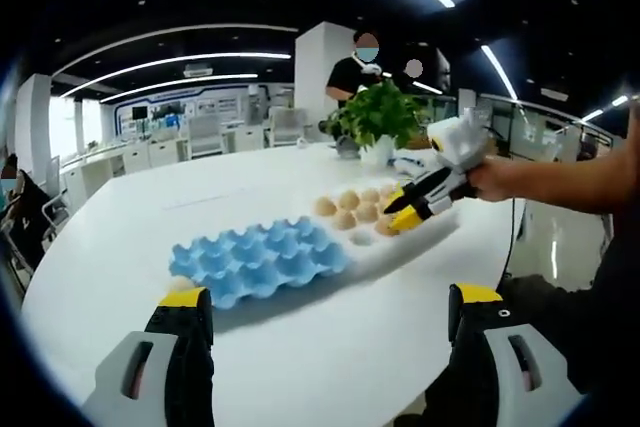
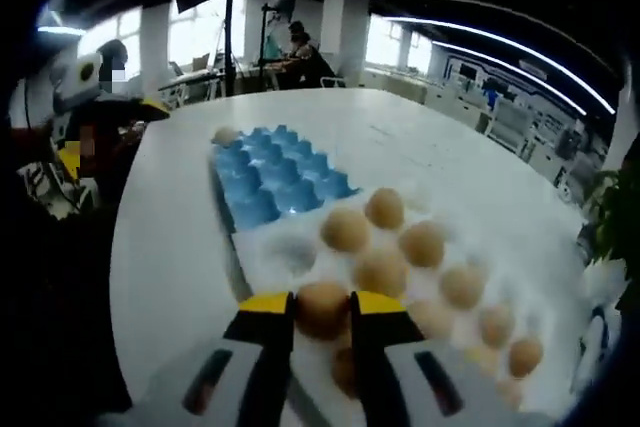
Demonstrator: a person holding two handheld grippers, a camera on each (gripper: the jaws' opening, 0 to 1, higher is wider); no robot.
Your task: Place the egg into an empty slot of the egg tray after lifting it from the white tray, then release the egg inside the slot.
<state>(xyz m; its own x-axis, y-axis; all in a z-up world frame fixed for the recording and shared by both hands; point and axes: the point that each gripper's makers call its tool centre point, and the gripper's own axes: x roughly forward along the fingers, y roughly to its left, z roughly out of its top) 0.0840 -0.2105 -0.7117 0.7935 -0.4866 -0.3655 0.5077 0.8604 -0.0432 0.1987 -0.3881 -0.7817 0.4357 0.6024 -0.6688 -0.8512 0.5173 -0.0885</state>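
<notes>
Right gripper view: right gripper [image 2: 322, 312] clamps egg [image 2: 322, 308]

White table [image 1: 130, 237]: blue tray [image 1: 262, 259], white tray [image 2: 300, 252], plant [image 1: 378, 117].

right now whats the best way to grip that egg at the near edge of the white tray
Grip the egg across its rounded middle, coming from the near tray edge. The right gripper already has a jaw on each side, and the neighbouring eggs leave that side free.

Open office — strip lights [image 1: 190, 59], white chairs [image 1: 205, 134], pillar [image 1: 318, 67].
</notes>
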